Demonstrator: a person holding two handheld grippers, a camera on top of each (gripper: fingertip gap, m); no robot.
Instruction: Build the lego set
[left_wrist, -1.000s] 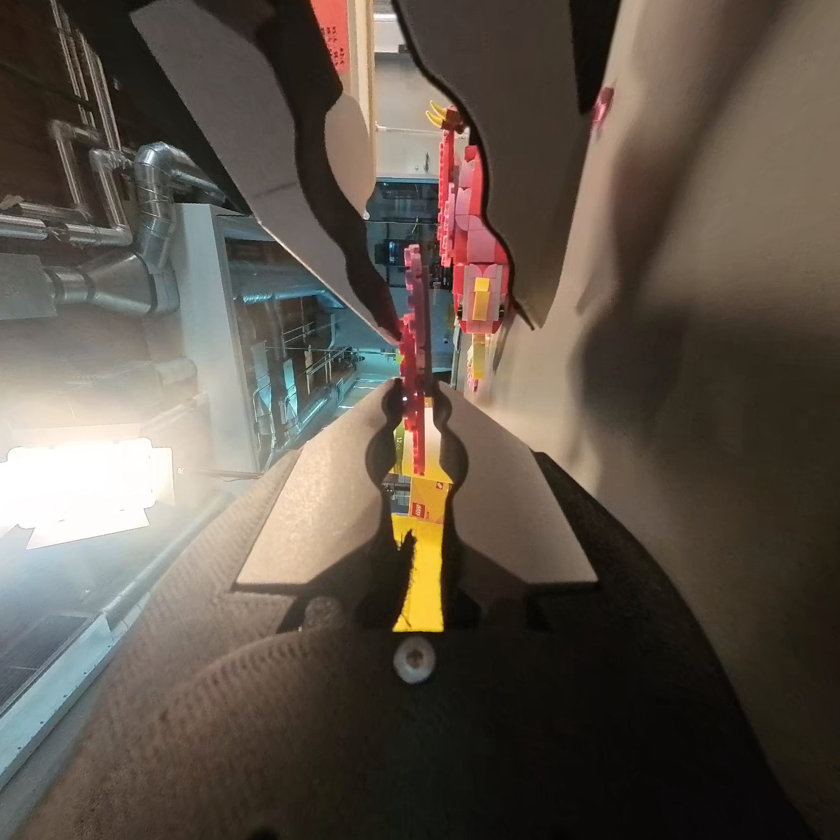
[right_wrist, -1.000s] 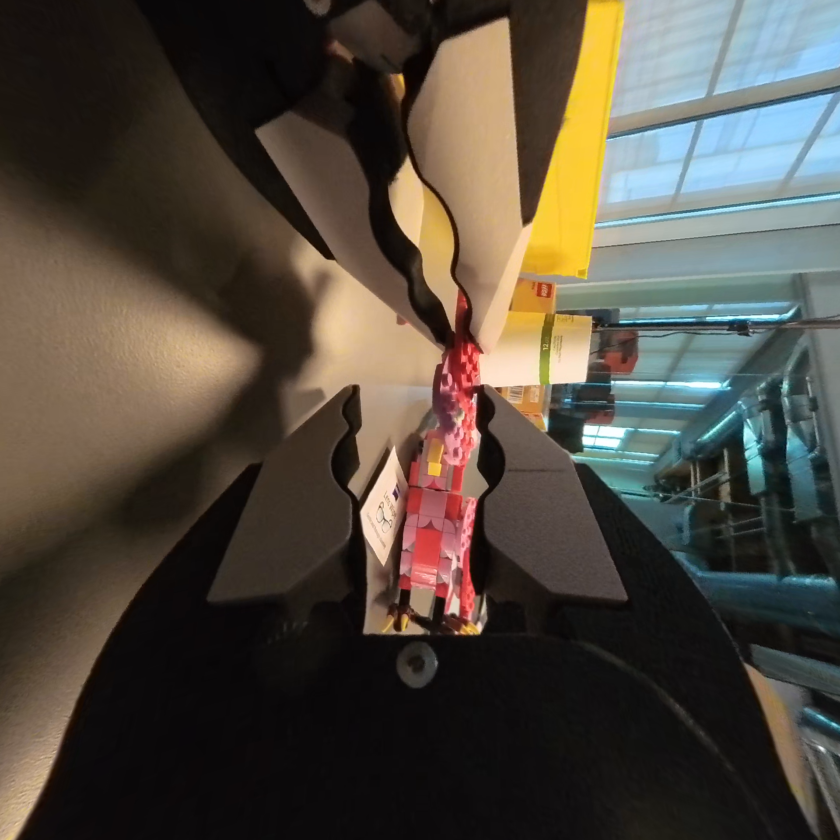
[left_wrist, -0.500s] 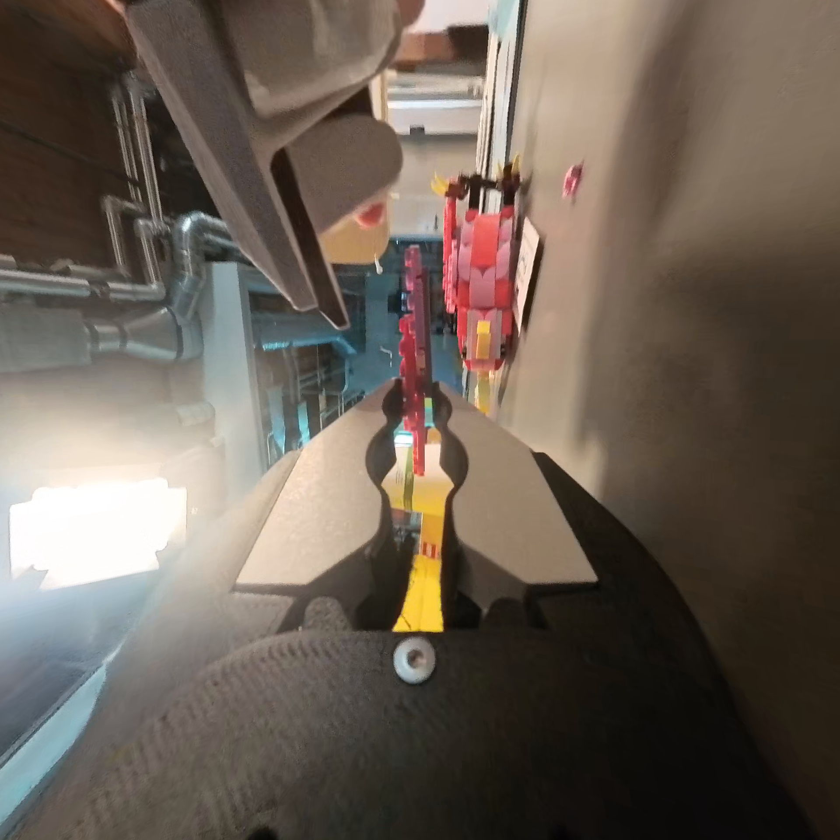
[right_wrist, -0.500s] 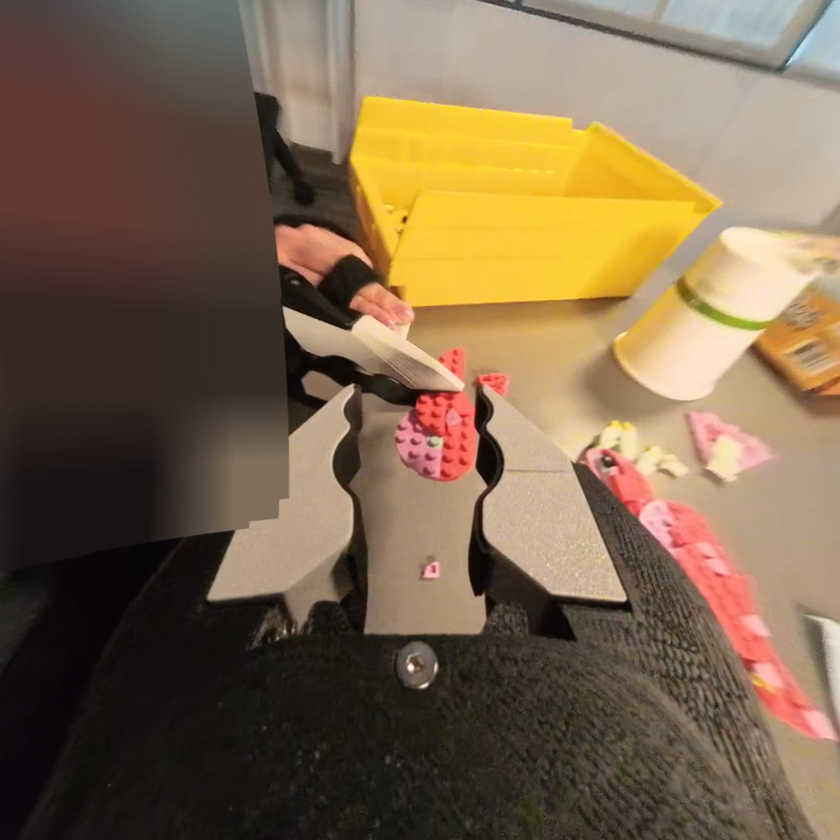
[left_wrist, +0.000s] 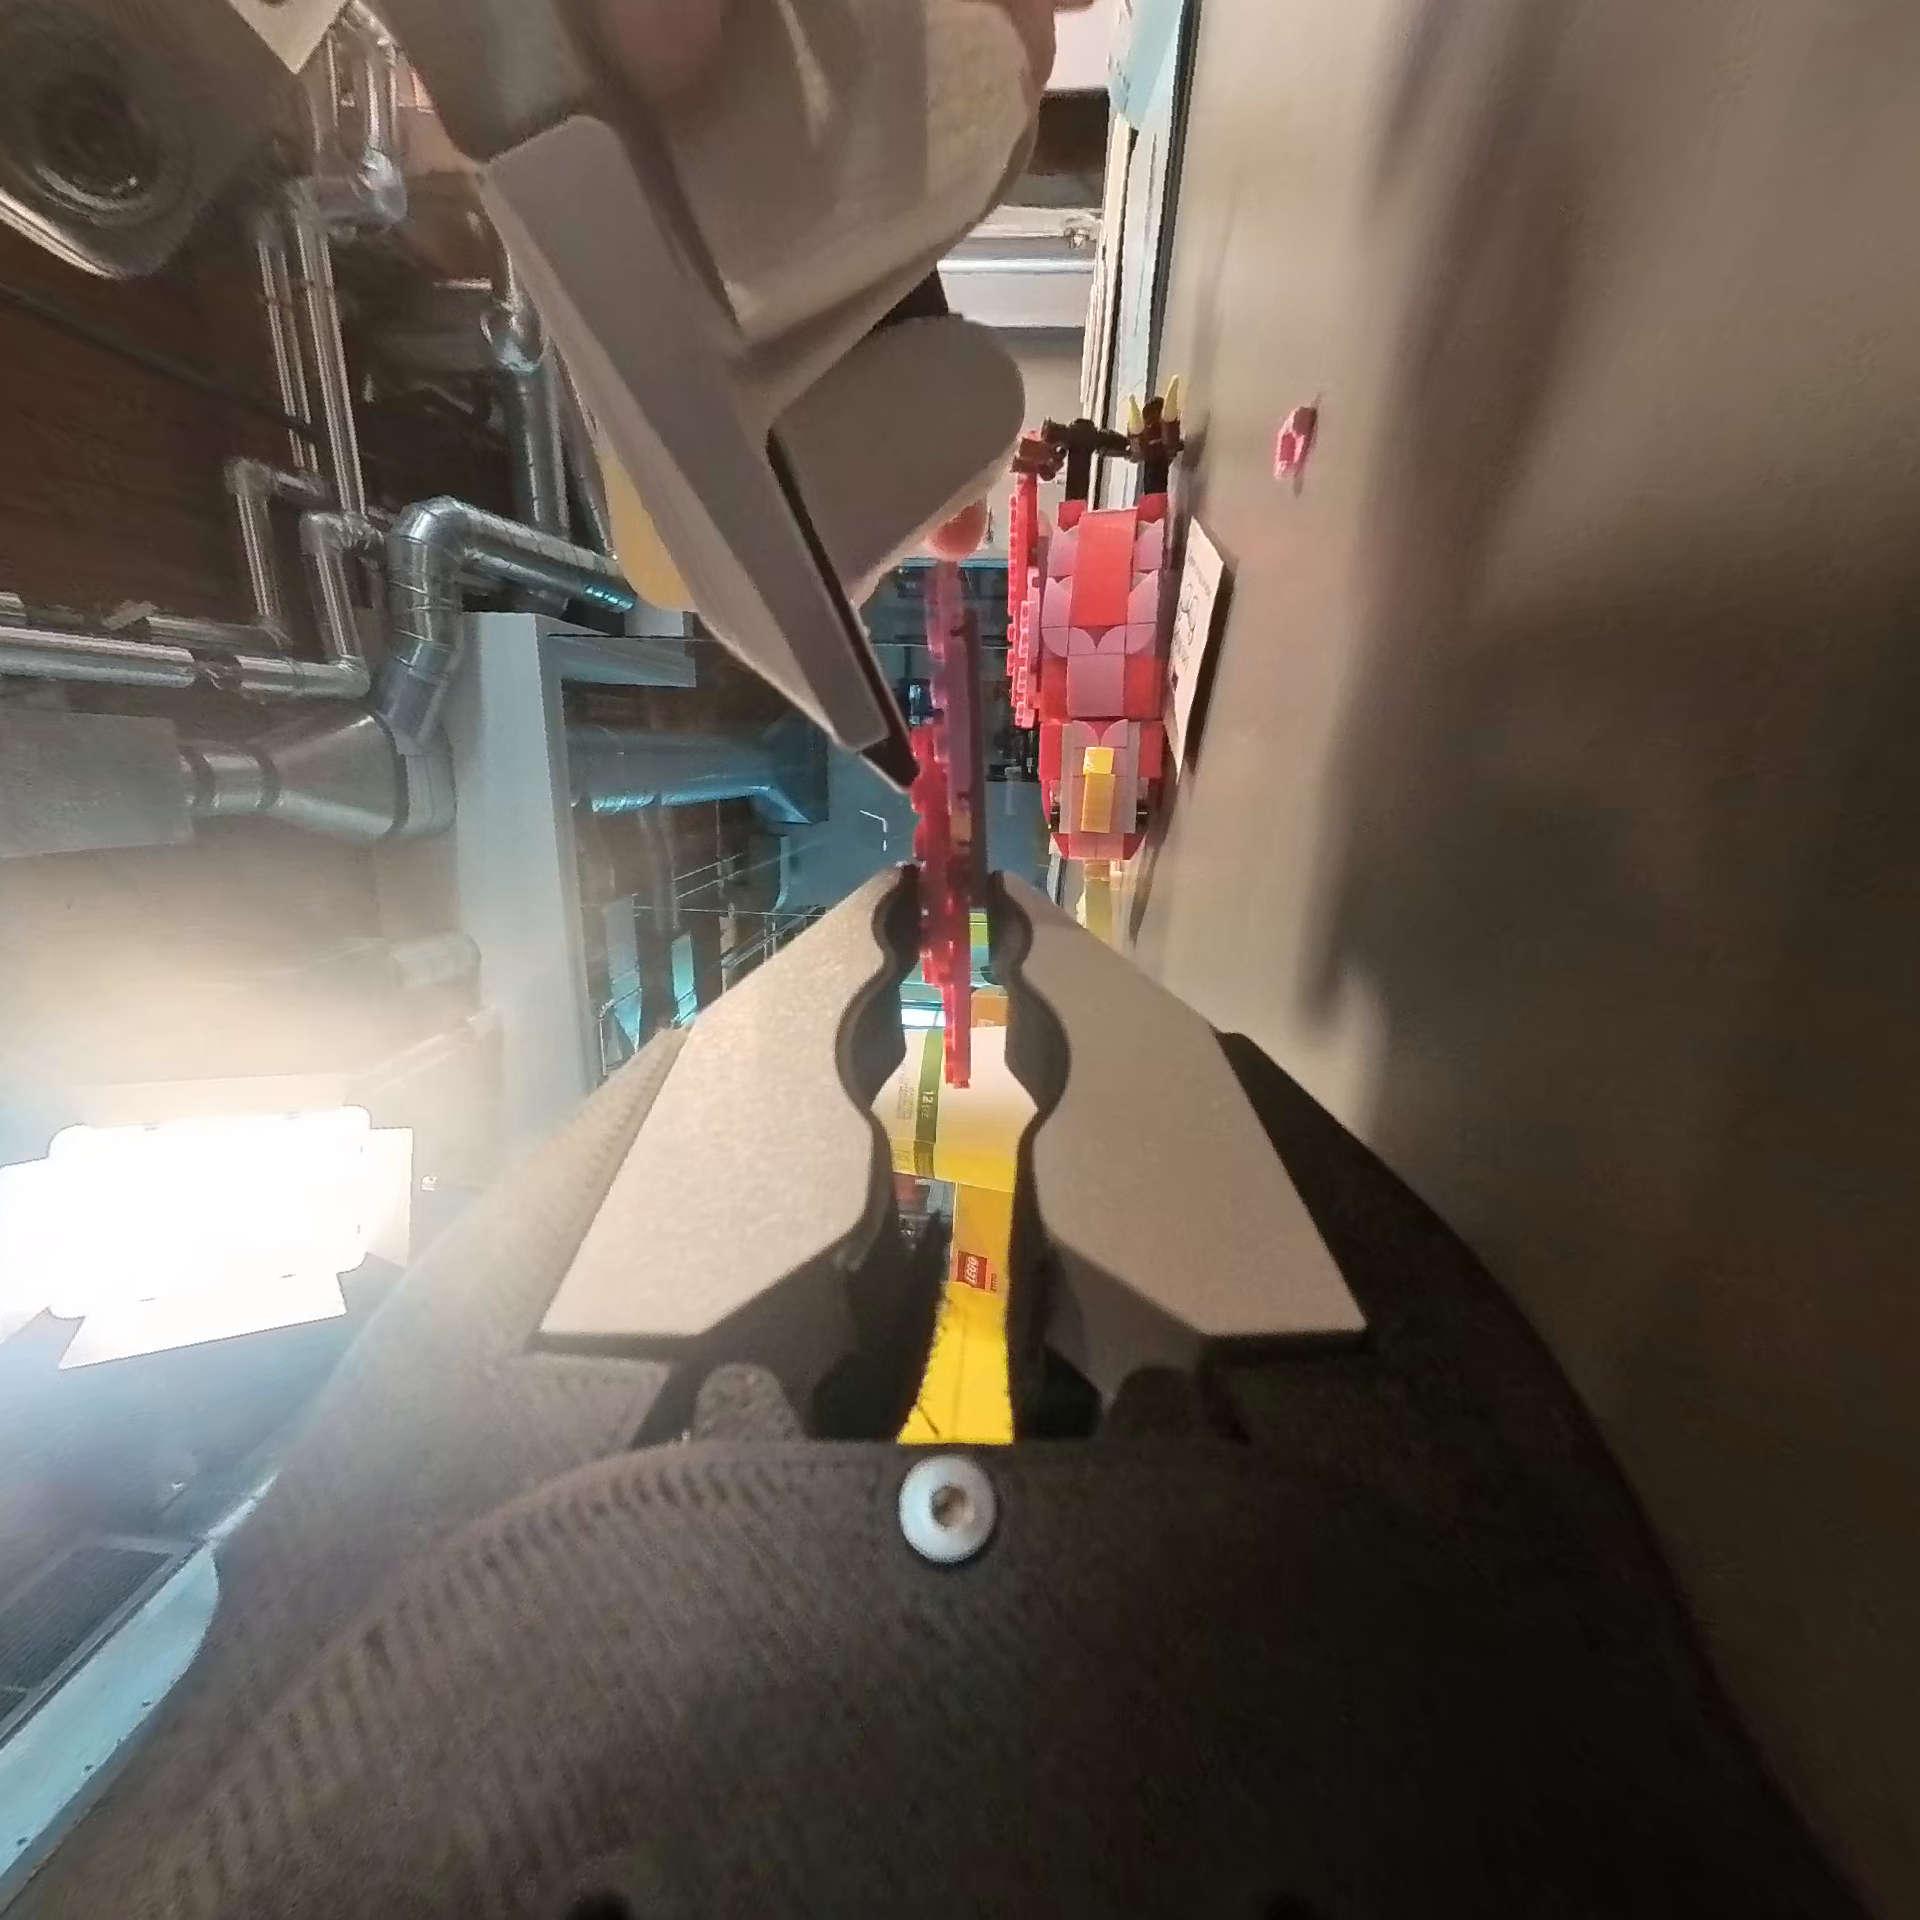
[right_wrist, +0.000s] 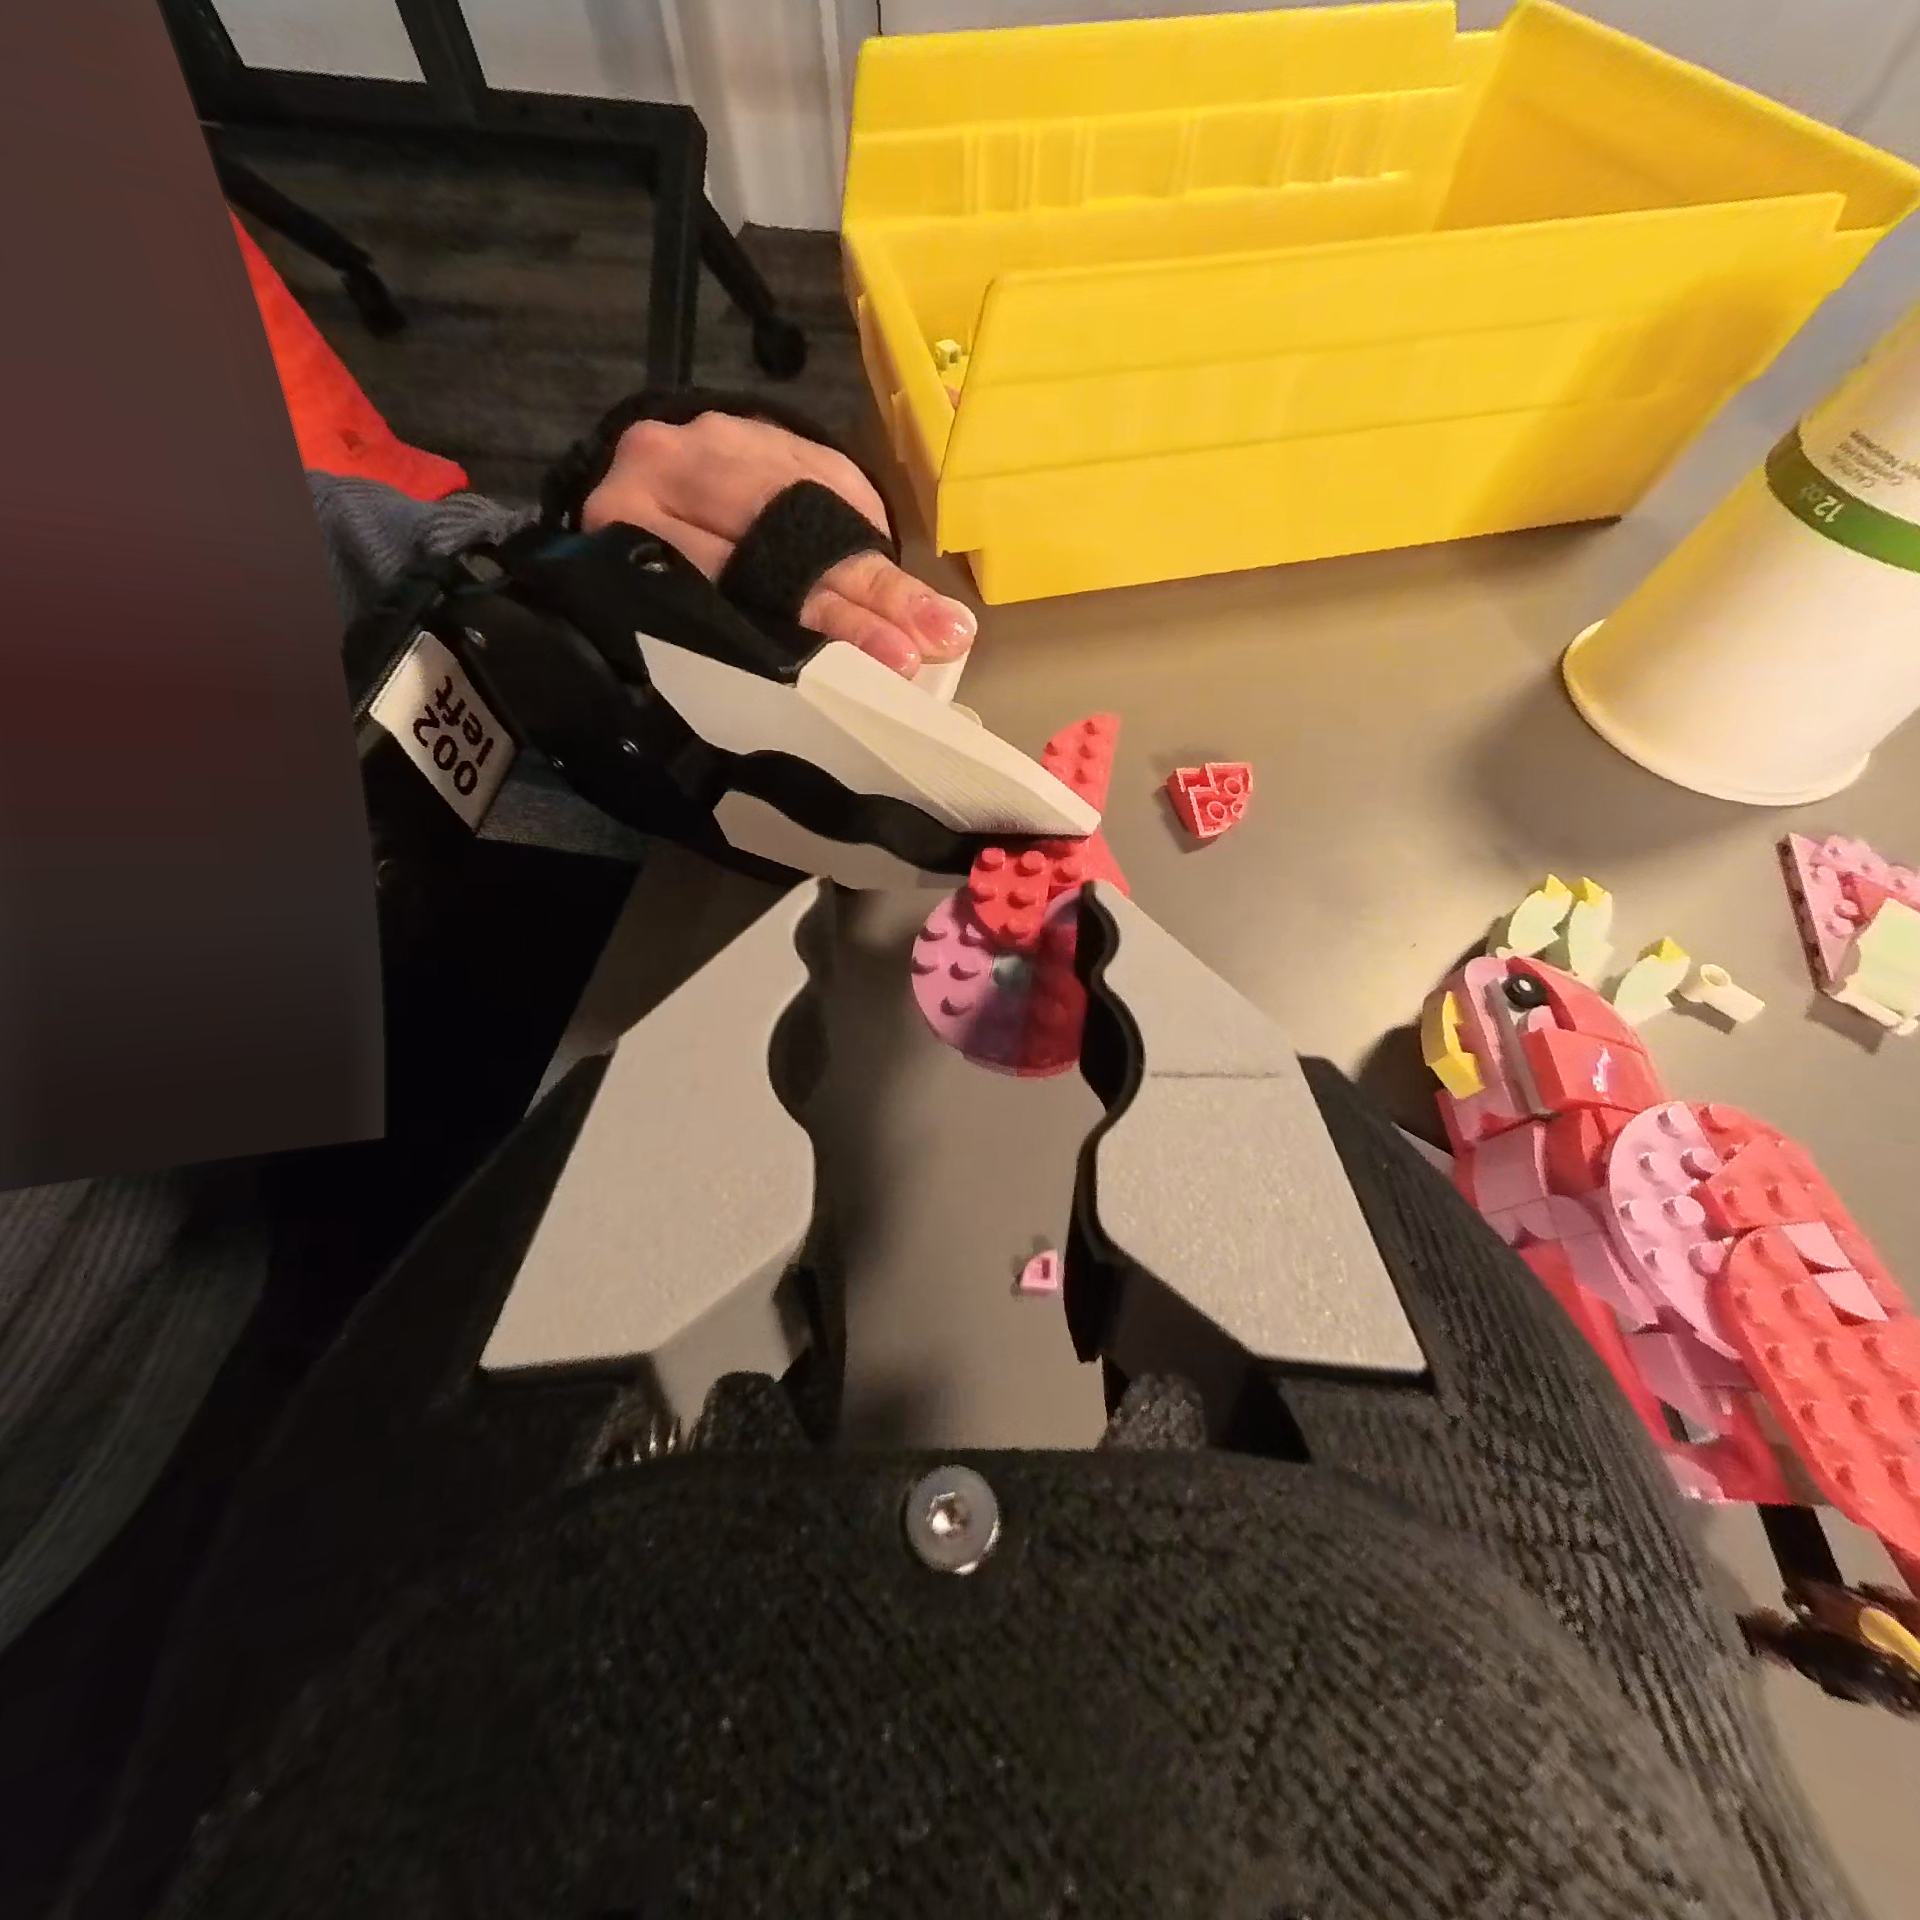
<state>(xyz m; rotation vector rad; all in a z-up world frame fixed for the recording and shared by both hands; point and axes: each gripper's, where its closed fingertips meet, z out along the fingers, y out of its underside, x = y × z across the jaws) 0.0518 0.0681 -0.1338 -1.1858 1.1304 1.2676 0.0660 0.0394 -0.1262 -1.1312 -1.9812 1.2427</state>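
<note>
Two grippers meet over one flat piece of red and pink toy bricks. The left gripper is clenched on its red end, both pads pressed against its faces, and holds it clear of the grey table. Its pink round end sits between the fingers of the right gripper, which stand wide apart. The right-hand finger is at the disc's edge, while the other stands well off it. In the left wrist view one tip of that gripper touches the piece's studded face.

Around them, bare tabletop shows on the near side, with only a tiny pink bit between the right fingers. A small red brick lies just beyond the piece. The red and pink brick bird lies close on the right. A white paper cup and a yellow bin close off the far side, and loose pale pieces are scattered near the bird's head.
</note>
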